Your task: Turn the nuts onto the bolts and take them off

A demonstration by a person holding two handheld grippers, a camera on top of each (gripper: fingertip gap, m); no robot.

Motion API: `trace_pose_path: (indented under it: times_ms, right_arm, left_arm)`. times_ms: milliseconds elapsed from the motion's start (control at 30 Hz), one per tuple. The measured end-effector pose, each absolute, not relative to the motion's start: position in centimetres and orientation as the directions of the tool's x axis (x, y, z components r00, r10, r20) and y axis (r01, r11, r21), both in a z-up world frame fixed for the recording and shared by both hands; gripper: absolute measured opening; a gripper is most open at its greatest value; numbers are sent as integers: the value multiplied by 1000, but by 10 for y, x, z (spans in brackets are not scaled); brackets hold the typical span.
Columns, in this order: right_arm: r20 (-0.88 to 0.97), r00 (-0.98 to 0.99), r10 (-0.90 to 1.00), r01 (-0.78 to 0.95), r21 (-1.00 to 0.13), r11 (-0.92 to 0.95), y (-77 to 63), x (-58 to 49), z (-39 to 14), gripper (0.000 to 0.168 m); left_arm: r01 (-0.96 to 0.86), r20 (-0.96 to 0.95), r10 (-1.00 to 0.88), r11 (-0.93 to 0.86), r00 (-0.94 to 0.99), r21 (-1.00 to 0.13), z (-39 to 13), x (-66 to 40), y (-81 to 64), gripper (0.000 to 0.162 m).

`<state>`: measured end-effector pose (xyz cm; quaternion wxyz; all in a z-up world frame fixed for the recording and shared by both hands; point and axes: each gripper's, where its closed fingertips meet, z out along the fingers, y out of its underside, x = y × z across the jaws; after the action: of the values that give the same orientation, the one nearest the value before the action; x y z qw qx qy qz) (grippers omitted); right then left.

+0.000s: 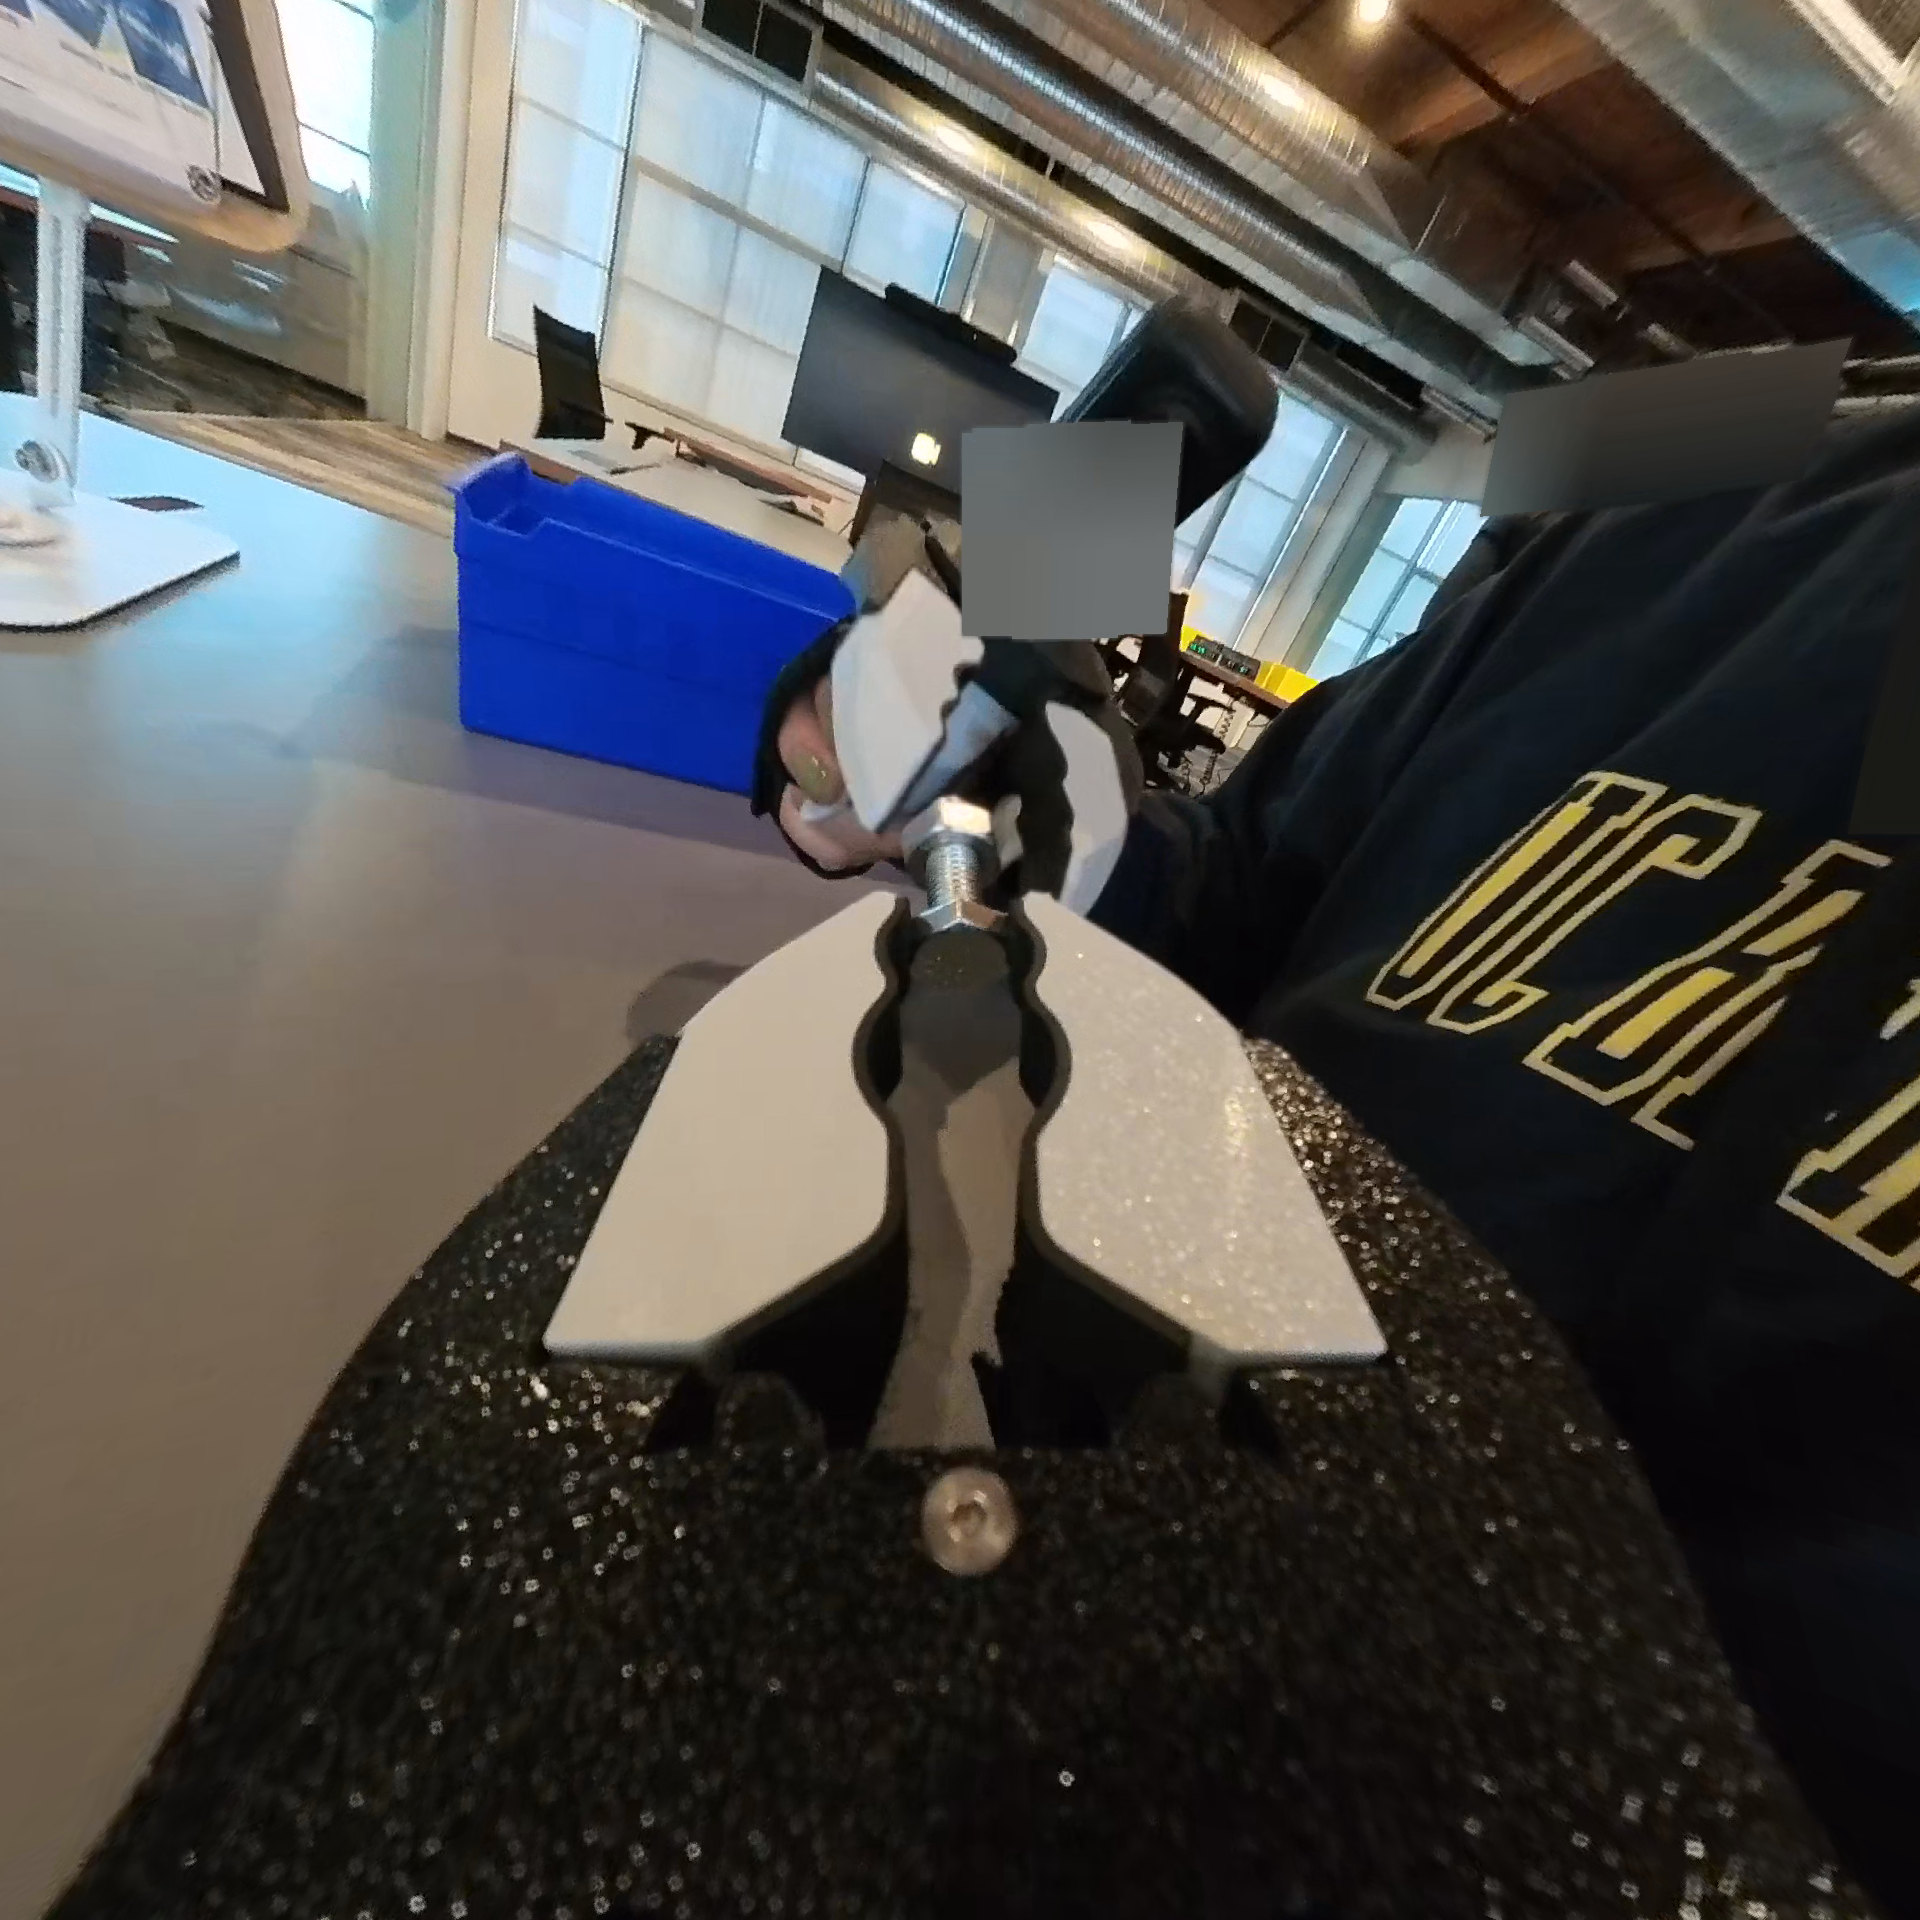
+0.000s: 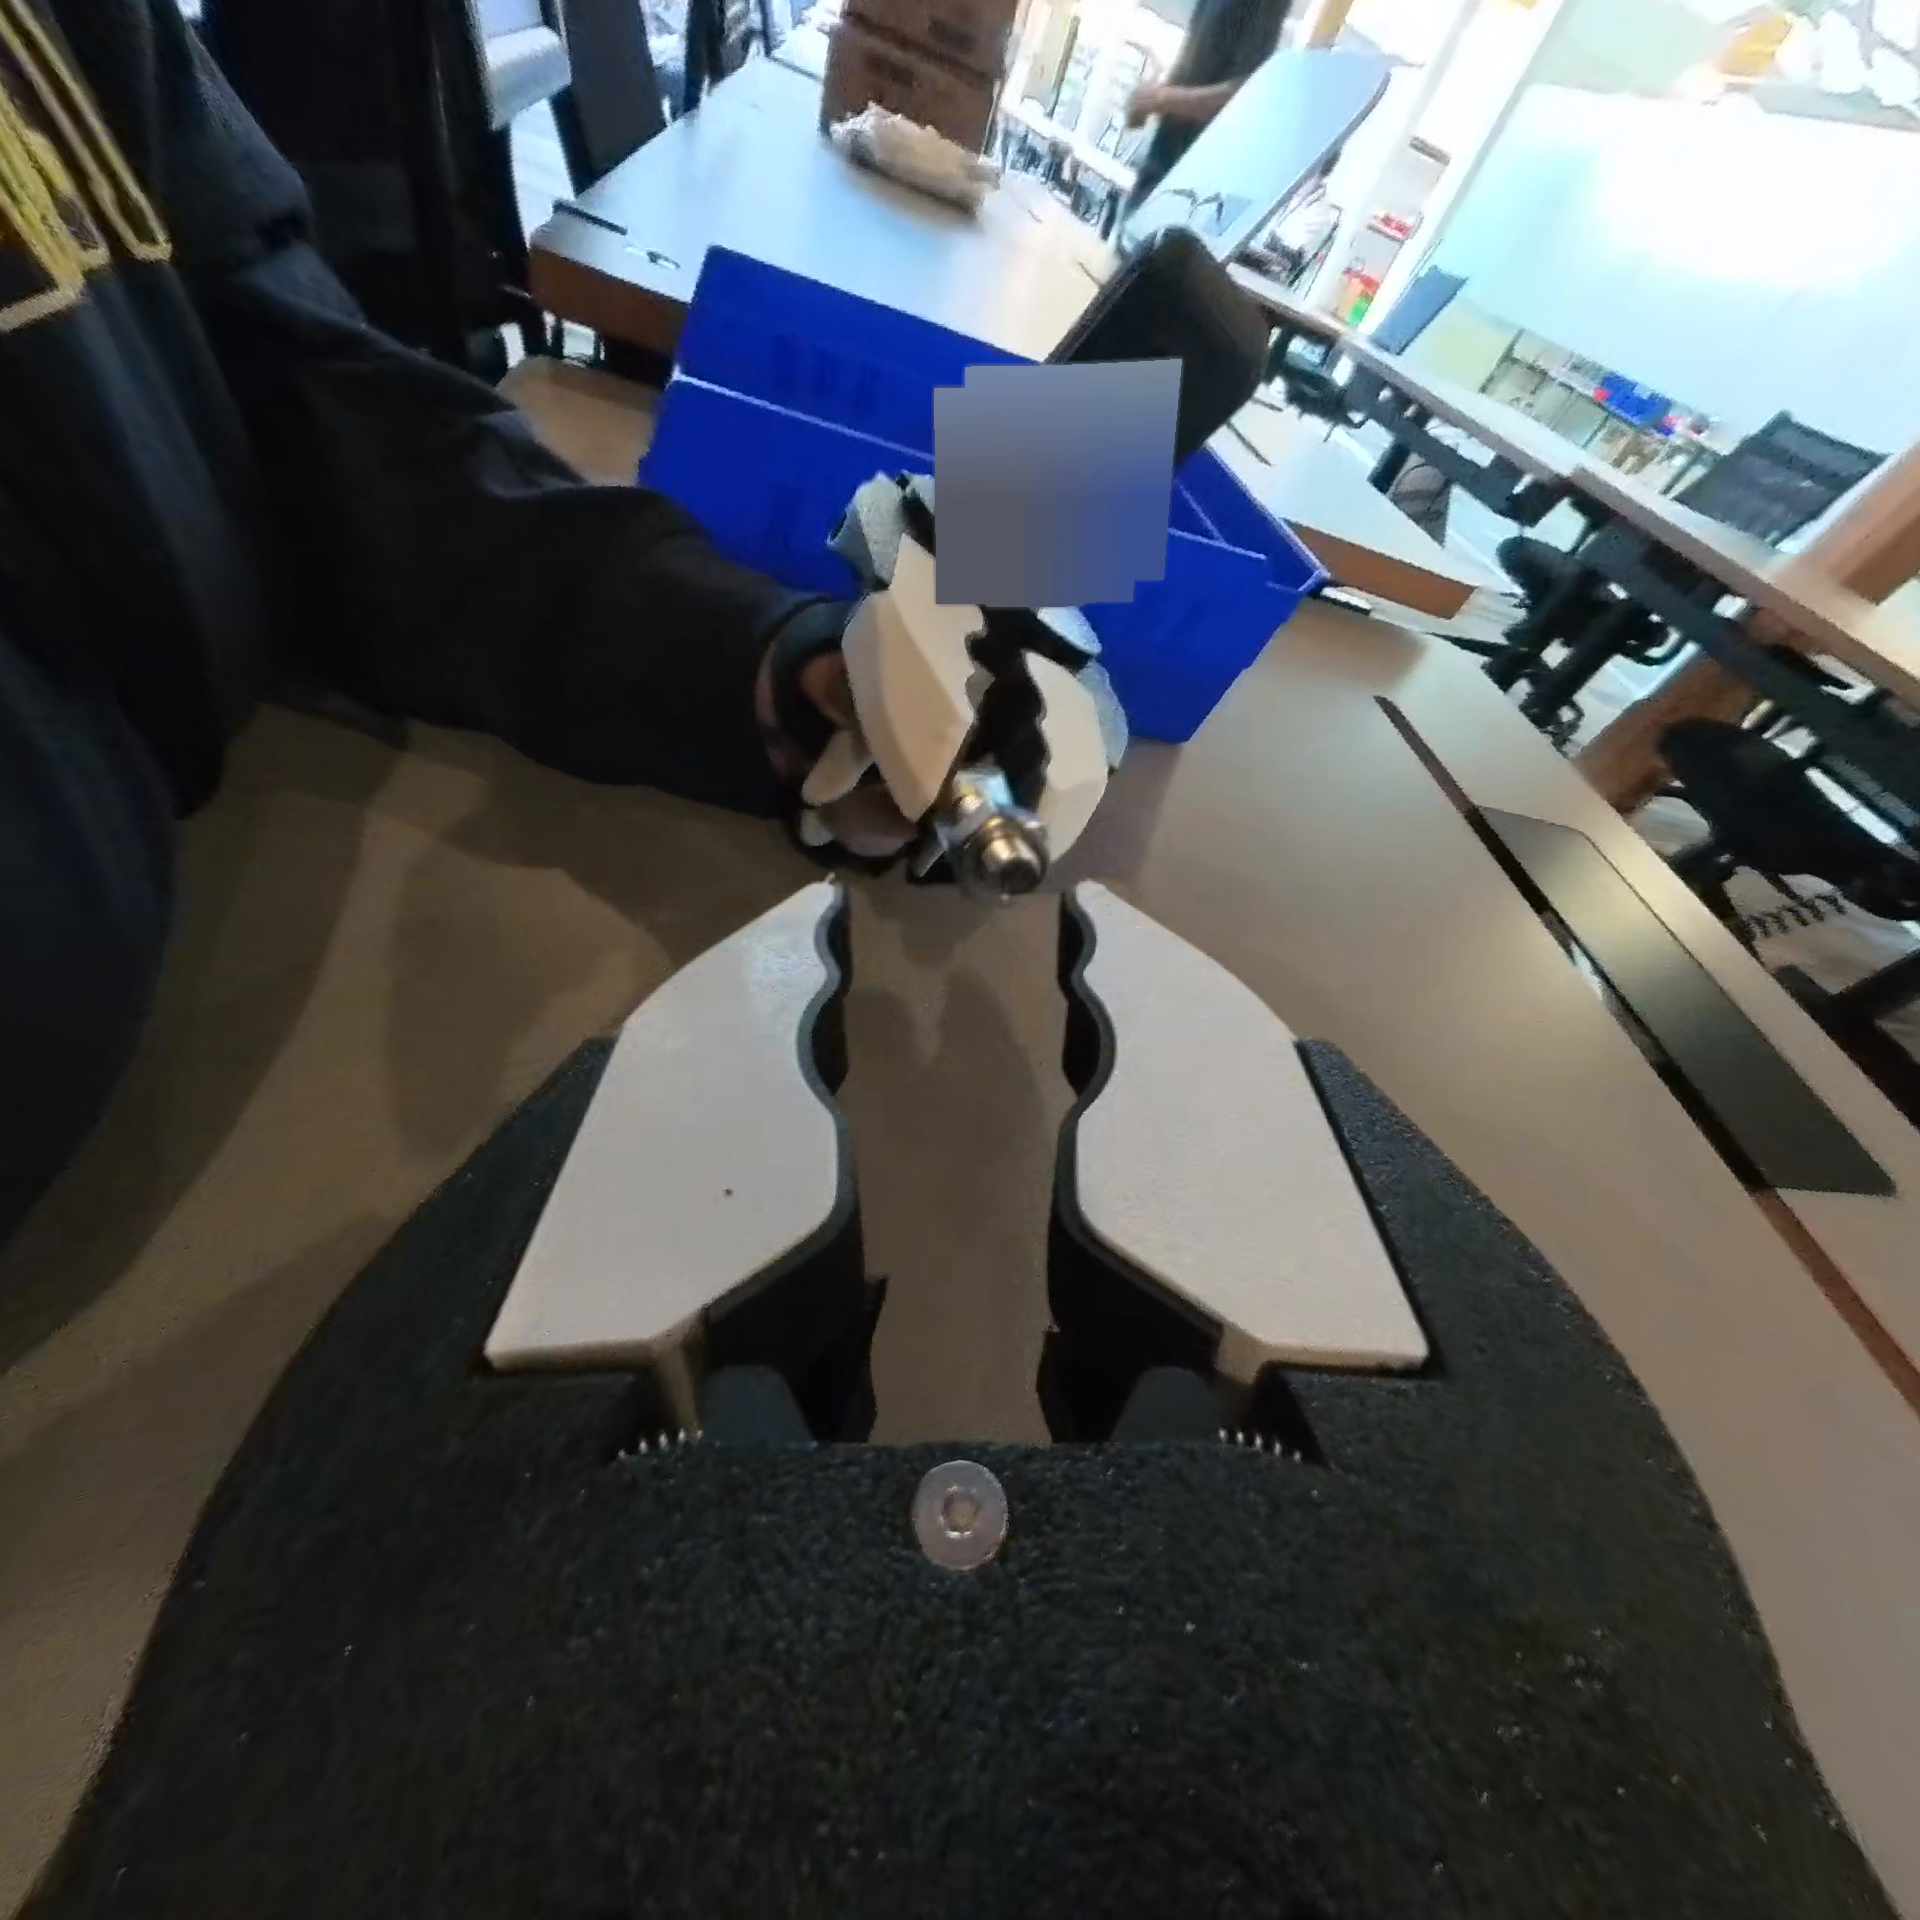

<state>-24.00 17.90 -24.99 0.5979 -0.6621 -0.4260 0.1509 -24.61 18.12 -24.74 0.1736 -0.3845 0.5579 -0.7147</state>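
Observation:
My left gripper (image 1: pixel 956 920) is shut on the hex head of a silver bolt (image 1: pixel 949 868), which points away from it above the table. A silver nut (image 1: pixel 945 824) sits on the thread at the bolt's far end. My right gripper (image 2: pixel 951 904) faces the left one with its fingers wide apart and nothing between them. The nut (image 2: pixel 982 831) and the bolt's tip (image 2: pixel 1016 860) lie just beyond its fingertips. In the left wrist view its white fingers (image 1: pixel 894 717) stand on either side of the nut without clamping it.
A blue plastic bin (image 1: pixel 623 634) stands on the grey table (image 1: pixel 312 935) behind the grippers and also shows in the right wrist view (image 2: pixel 790 468). A white stand base (image 1: pixel 94 561) is at far left. The person's dark sweater (image 1: pixel 1558 831) fills the right side. A black recess (image 2: pixel 1683 1039) runs along the table. The grippers are tip to tip, or close to it.

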Motion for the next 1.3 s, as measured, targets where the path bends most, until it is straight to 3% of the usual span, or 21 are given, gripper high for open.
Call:
trace_pose_path:
  times_ms: [133,267,400,500,567,667,767,833,933,1100,1300]
  right_arm:
    - [349,606,715,390,-914,116,182,-243,-246,38]
    - [372,589,718,419,-900,122,182,-246,-251,18]
    - [358,592,722,406,-906,116,181,-246,-248,18]
    - [366,599,712,423,-900,107,181,-242,-247,18]
    - [379,611,696,439,-893,100,180,-236,-243,18]
    - [439,656,614,499,-863,83,174,-215,-225,18]
    - [521,716,465,573,-819,35,159,-178,-196,18]
    - [561,752,347,613,-789,-53,141,-143,-180,18]
    - [580,790,199,613,-731,-301,104,-79,-174,18]
    - [432,896,104,369,-592,-717,35,15,-220,18]
    - [203,979,4,68,-312,-948,-23,61,-292,19]
  left_arm:
    - [-205,347,-668,-284,-658,-937,-251,-246,173,17]
    - [-208,342,-662,-276,-667,-939,-252,-246,170,17]
    - [-138,290,-674,-270,-680,-953,-246,-246,170,19]
    - [-126,301,-705,-291,-642,-949,-243,-242,178,59]
    - [-119,320,-723,-316,-613,-941,-243,-239,185,69]
    - [-71,317,-745,-342,-587,-937,-238,-241,196,53]
    - [-43,326,-744,-372,-583,-927,-234,-244,202,14]
    - [-38,339,-735,-394,-587,-918,-233,-246,205,0]
    - [-42,364,-727,-420,-582,-907,-234,-246,208,0]
    - [-36,372,-730,-431,-574,-902,-233,-247,211,0]
    - [-54,363,-739,-407,-568,-912,-237,-245,208,0]
